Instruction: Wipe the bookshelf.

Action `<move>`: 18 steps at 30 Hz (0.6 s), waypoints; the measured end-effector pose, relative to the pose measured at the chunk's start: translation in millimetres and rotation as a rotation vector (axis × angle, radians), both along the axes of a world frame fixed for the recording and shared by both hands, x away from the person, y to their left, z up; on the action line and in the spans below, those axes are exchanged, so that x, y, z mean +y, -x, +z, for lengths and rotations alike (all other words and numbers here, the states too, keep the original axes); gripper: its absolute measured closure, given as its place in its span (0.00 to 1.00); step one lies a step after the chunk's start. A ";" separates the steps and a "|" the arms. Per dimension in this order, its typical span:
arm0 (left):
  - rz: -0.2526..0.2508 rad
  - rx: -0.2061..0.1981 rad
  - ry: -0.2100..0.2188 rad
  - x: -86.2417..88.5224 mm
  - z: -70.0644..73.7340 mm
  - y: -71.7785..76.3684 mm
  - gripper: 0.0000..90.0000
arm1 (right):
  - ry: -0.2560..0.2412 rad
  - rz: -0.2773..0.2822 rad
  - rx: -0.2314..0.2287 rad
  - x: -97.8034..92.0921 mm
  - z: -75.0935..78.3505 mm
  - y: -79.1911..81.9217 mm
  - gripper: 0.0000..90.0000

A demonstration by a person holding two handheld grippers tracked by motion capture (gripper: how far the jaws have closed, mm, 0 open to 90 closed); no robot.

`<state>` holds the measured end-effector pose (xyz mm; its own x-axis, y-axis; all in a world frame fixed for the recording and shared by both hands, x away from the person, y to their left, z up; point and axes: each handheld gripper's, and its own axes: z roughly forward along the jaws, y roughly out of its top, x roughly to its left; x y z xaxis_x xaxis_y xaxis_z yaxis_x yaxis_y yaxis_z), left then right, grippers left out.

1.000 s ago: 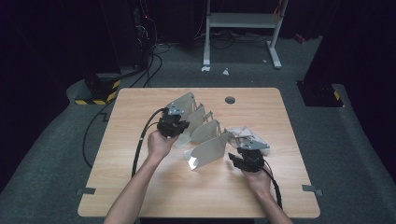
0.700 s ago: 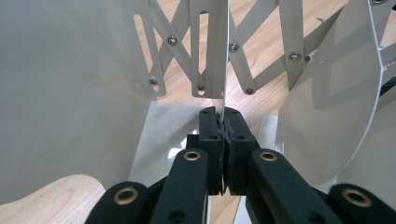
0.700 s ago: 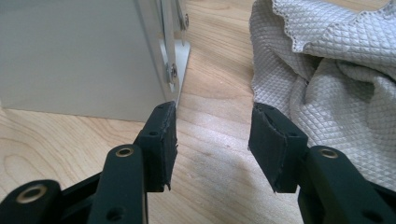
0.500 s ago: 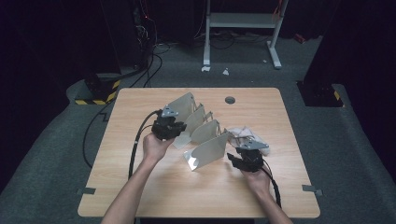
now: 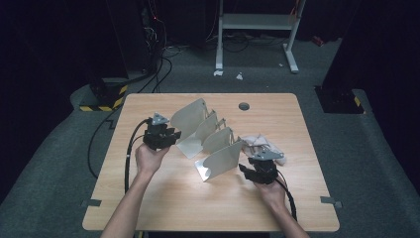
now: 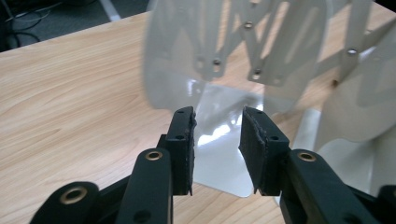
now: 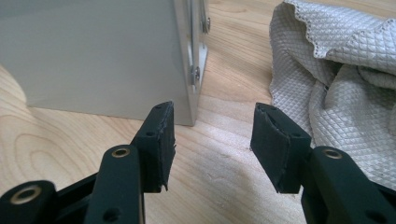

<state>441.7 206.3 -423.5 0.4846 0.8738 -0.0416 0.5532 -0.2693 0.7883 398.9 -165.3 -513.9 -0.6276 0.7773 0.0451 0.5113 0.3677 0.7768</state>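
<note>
Currently a white expanding file rack (image 5: 210,139) stands on the wooden table (image 5: 163,193), stretched diagonally from far-left to near-right, panels upright and linked by riveted scissor bars. Left gripper (image 5: 159,136) sits at the rack's far-left end, just beside the first panel; person's left hand (image 5: 148,159) holds it. In the left gripper view the left gripper (image 6: 217,140) has its jaws apart with nothing between the pads, pointing at the glossy base plate (image 6: 219,140) and the curved panel above it; no contact visible. Right gripper (image 5: 258,171) sits at the rack's near-right end, held by the right hand (image 5: 270,191). In the right gripper view the right gripper (image 7: 212,140) also has jaws spread wide, empty, hovering low over bare wood; the rack's end panel (image 7: 102,56) stands ahead of the one jaw, close but apart. Grey quilted cloth (image 7: 336,79) lies crumpled ahead of the other jaw; in the high view the cloth (image 5: 255,142) lies just behind the right gripper, beside the rack's near end. Small round grommet (image 5: 243,106) sits near the table's far edge.
</note>
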 end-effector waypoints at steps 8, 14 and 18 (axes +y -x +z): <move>0.071 0.005 0.028 11.6 3.1 -11.8 0.63 | -0.011 0.010 0.011 0.3 2.5 0.3 0.53; 0.080 0.005 0.012 9.0 3.5 -24.2 0.57 | -0.012 0.024 0.018 5.1 3.2 -0.9 0.51; 0.063 0.008 0.018 4.8 2.0 -32.8 0.55 | -0.001 0.029 0.030 9.2 2.4 -2.6 0.50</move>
<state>474.5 211.0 -421.5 0.4283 0.9016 -0.0612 0.5748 -0.2196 0.7882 401.5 -156.1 -511.5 -0.6481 0.7588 0.0649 0.5234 0.3819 0.7617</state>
